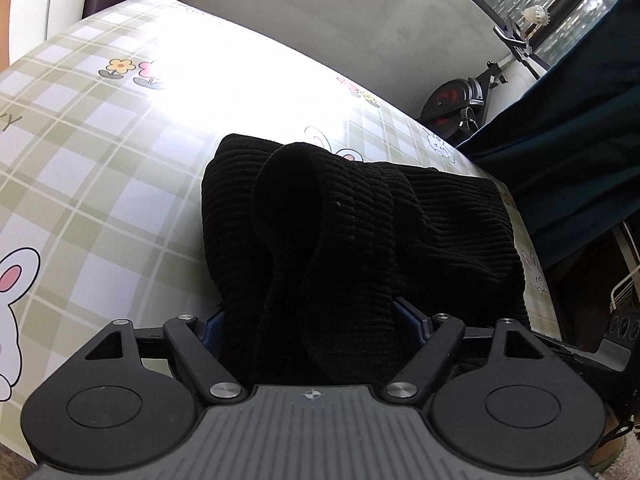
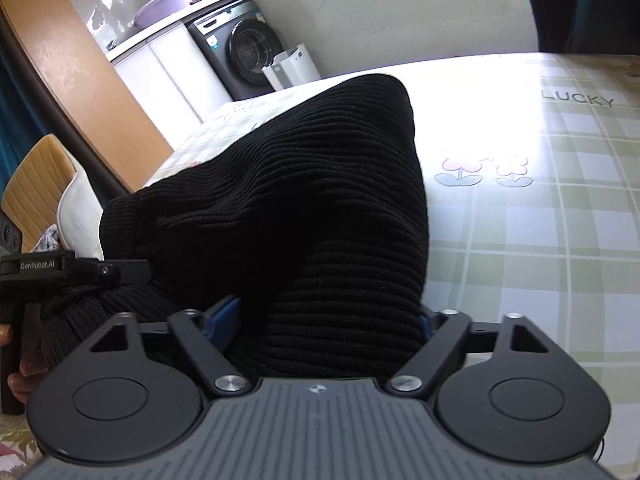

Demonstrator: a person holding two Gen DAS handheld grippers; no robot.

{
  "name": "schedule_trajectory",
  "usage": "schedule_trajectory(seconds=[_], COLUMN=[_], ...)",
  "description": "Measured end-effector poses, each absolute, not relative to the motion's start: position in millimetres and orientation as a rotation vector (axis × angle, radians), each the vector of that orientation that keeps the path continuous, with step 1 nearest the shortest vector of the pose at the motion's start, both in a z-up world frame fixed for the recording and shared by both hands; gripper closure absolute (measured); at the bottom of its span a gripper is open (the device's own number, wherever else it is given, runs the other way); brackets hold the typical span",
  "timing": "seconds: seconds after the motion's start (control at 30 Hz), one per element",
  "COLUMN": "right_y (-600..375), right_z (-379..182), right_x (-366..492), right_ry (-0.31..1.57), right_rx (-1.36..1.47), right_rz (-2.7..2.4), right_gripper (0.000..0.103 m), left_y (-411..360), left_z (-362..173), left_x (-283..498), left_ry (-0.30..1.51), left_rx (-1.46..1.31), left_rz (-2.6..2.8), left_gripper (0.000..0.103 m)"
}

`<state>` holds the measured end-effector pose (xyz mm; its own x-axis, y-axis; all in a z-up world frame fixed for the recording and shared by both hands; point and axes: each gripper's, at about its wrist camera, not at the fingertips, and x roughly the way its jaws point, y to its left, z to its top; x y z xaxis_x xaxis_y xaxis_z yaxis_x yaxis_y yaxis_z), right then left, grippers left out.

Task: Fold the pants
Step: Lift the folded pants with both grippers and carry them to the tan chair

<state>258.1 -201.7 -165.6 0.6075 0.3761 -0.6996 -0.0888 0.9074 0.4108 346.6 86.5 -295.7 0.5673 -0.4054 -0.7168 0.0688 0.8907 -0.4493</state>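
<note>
Black ribbed pants lie bunched on a table with a green plaid cloth. In the left wrist view a thick roll of the fabric rises from the table into my left gripper, filling the space between its blue pads. In the right wrist view the pants slope up from the tablecloth into my right gripper, whose blue pads press a wide bundle. The left gripper's body shows at the left edge, beside the same garment.
An exercise bike and a dark teal curtain stand beyond the table's right edge. A washing machine, a white bin, a wooden door and a tan chair lie past the far side.
</note>
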Motion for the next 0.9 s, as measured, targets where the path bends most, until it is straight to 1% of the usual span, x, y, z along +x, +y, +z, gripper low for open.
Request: schedule_trajectory(seconds=[0.07,0.13,0.2,0.43,0.7,0.8,0.87,0.9], right_y=[-201,-198,-191,-178,-190,-194,-198,-200], right_z=[-160,-153,-149,-148,-159,-166,-172,-176], right_x=[254,250,245,230,247,264,282,292], right_ry=[0.862,0.850,0.848,0.848,0.866,0.868,0.884,0.895], right_rx=[0.346,0.329,0.295,0.289,0.316,0.361,0.383,0.404], right_rz=[0.274,0.290,0.300,0.317,0.315,0.310,0.312,0.318], right_gripper=[0.048,0.054,0.055,0.056,0.053,0.048,0.040,0.038], left_y=[79,77,77,85,84,86,86,86], left_z=[-289,-284,-280,-274,-283,-286,-288,-289], left_x=[343,339,336,317,331,351,369,378], left_ry=[0.915,0.906,0.904,0.903,0.901,0.905,0.907,0.911], left_rx=[-0.374,-0.366,-0.356,-0.350,-0.362,-0.366,-0.364,-0.361], left_rz=[-0.286,-0.282,-0.275,-0.267,-0.252,-0.256,-0.259,-0.261], left_gripper=[0.027,0.029,0.030,0.031,0.029,0.029,0.027,0.026])
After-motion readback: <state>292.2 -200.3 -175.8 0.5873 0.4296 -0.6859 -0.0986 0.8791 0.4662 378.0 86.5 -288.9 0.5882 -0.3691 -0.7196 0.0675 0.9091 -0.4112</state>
